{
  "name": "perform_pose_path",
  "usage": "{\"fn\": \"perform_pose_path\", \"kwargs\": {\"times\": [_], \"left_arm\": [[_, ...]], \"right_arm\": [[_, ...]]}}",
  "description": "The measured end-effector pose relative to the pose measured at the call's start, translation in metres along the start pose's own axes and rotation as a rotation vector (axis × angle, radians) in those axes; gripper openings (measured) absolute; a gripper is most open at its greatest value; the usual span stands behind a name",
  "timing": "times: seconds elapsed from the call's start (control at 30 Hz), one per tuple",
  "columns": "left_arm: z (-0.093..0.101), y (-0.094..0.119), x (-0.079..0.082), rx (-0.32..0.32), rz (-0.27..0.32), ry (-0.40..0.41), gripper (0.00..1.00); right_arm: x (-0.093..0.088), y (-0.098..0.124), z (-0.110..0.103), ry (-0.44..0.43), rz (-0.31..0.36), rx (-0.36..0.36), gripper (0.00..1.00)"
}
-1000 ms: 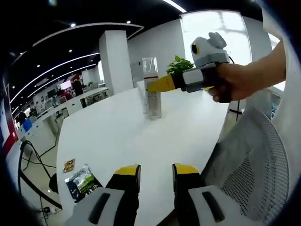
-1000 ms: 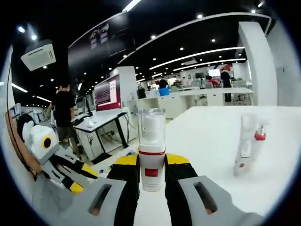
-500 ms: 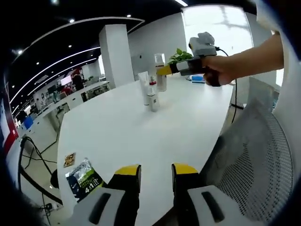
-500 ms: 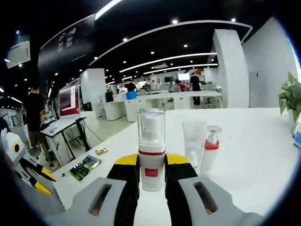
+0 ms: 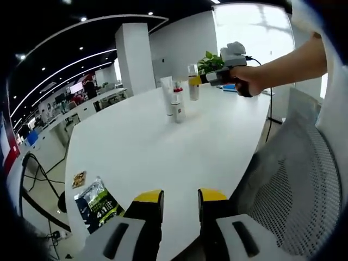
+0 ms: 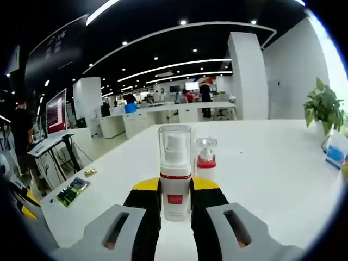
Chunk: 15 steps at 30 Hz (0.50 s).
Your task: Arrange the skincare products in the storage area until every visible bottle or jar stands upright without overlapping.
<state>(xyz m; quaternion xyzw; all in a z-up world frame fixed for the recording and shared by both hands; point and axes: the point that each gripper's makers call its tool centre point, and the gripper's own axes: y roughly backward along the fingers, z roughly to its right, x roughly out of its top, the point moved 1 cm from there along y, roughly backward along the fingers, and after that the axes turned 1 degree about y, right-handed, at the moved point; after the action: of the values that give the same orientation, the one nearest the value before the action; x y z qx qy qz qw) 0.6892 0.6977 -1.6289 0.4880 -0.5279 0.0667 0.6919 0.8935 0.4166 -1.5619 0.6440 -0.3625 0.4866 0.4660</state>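
A: Right gripper view first — how many bottles are showing?

B: Two. The right gripper point(image 6: 175, 187) is clamping a clear-capped pump bottle point(image 6: 174, 173) with a red band, holding it upright between both yellow-tipped jaws. A red-collared bottle point(image 6: 206, 158) is standing on the white bench point(image 6: 272, 174) just beyond it, at about one o'clock from the held one.

A: And the left gripper view?

B: Three containers are showing far across the bench point(image 5: 163, 147), around twelve o'clock. A white tube point(image 5: 166, 92) and the red-collared bottle point(image 5: 176, 103) are standing upright, close beside each other. The pump bottle point(image 5: 193, 89) is sitting in the right gripper point(image 5: 197, 81), carried by a hand point(image 5: 247, 81), slightly right of that pair. I cannot tell whether it is touching the bench.

A: What is the left gripper doing?

B: The left gripper point(image 5: 179, 198) is hanging at six o'clock over the near bench edge, jaws apart, nothing between them. Two snack packets are lying at eight o'clock: one dark packet point(image 5: 95, 202) and one small packet point(image 5: 79, 179). One mesh chair point(image 5: 293, 190) is standing at four o'clock.
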Motion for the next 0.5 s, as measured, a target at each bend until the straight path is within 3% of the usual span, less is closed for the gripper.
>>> {"fn": "perform_pose_path", "kwargs": {"times": [0.5], "left_arm": [[0.002, -0.003, -0.008, -0.009, -0.042, -0.001, 0.26]], "right_arm": [[-0.020, -0.004, 0.023, -0.007, -0.035, -0.065, 0.17]]}}
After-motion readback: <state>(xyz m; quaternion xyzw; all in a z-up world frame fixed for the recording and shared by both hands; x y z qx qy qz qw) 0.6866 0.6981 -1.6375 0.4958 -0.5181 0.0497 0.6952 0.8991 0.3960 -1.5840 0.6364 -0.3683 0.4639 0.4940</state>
